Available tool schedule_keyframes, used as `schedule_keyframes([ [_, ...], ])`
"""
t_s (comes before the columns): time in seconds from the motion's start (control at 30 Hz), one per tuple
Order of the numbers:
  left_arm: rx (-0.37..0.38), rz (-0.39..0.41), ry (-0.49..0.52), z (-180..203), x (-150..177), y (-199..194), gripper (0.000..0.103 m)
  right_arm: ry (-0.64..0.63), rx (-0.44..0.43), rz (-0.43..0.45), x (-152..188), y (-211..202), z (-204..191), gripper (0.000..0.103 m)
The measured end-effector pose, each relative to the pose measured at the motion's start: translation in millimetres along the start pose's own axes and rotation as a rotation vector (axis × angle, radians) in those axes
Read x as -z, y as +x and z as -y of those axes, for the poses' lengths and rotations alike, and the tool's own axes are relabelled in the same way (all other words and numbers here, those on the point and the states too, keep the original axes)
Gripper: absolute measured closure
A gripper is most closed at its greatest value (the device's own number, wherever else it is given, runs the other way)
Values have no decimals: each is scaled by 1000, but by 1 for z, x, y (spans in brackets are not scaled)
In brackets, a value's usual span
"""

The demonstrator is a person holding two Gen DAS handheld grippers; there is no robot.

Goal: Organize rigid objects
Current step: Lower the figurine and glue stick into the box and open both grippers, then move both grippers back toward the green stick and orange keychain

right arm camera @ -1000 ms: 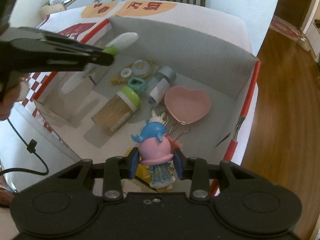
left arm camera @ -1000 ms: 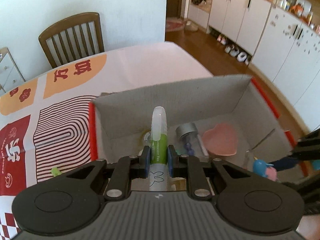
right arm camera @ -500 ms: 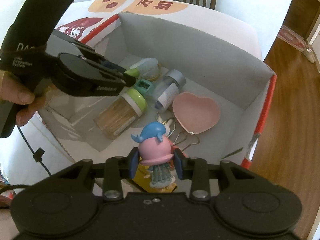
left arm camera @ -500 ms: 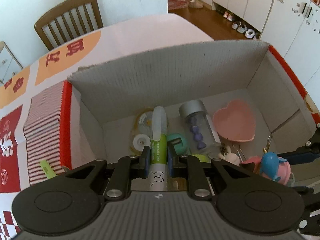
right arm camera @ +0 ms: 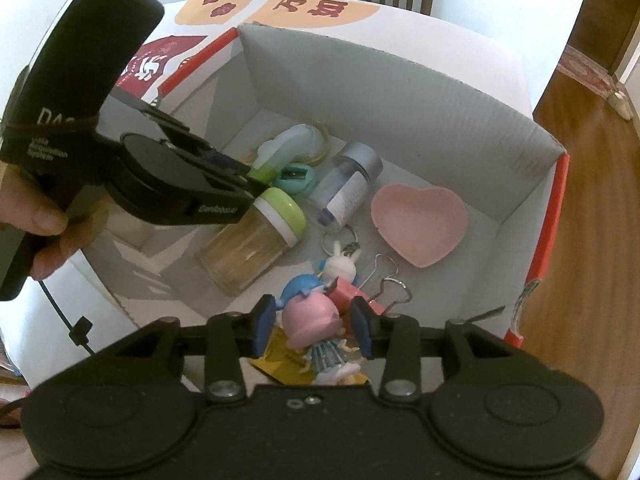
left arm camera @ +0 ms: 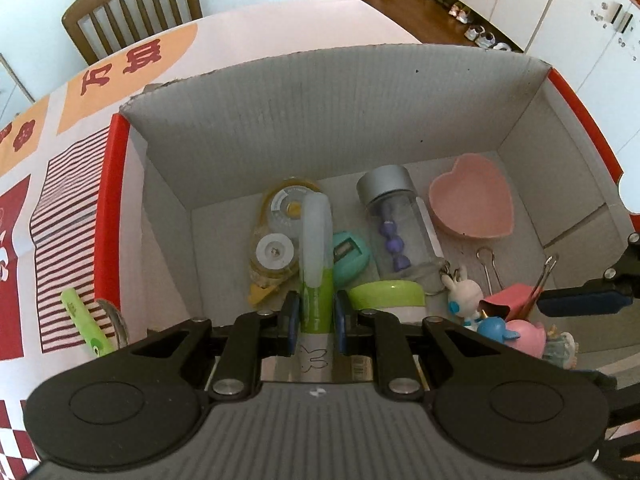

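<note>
The green-and-white pen (left arm camera: 316, 276) sat clamped in my left gripper (left arm camera: 314, 320), low at frame centre, over the corrugated grey cardboard box (left arm camera: 320, 120). Bare floor lay along the box's left wall. My right gripper (right arm camera: 312, 326) had its pads spread wide of the glossy pink figurine (right arm camera: 310, 318), near the smooth heart-shaped dish (right arm camera: 420, 224).

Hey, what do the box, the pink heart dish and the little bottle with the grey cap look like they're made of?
Box: corrugated cardboard, matte grey inside, fluting visible along the rim.
Pink heart dish: likely plastic or glazed ceramic, smooth with a soft sheen.
Bottle: clear glass or plastic, see-through wall; cap looks like brushed metal.
</note>
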State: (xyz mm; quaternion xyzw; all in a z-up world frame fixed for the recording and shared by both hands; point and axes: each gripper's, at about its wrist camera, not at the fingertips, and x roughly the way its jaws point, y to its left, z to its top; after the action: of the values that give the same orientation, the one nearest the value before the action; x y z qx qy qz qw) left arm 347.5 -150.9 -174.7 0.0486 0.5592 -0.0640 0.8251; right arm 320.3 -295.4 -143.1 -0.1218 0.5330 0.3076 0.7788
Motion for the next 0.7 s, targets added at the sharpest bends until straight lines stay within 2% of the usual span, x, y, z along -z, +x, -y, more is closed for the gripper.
schedule_keyframes([
  [0.07, -3, 5, 2, 0, 1, -2, 83, 6, -1, 5, 1, -3, 0, 55],
  [0.13, -5, 18, 10, 1, 4, -7, 76, 9, -5, 5, 1, -5, -1, 55],
  [0.17, -4, 26, 15, 1, 5, -11, 70, 10, -6, 6, 2, -6, -1, 54],
  [0.23, -2, 45, 19, 3, 8, -18, 57, 8, -8, 10, 3, -9, -3, 45],
  [0.3, 27, 66, 15, 3, 10, -27, 52, 3, -9, 15, 3, -12, -5, 43],
  [0.53, 80, 141, 15, -3, 19, -58, 48, -5, 5, 33, 1, -26, -14, 38],
  [0.6, 89, 167, 14, -7, 24, -69, 38, -3, 6, 48, 0, -32, -18, 30],
  [0.7, 98, 214, -2, -17, 32, -86, 32, 2, 6, 72, -1, -43, -25, 27],
])
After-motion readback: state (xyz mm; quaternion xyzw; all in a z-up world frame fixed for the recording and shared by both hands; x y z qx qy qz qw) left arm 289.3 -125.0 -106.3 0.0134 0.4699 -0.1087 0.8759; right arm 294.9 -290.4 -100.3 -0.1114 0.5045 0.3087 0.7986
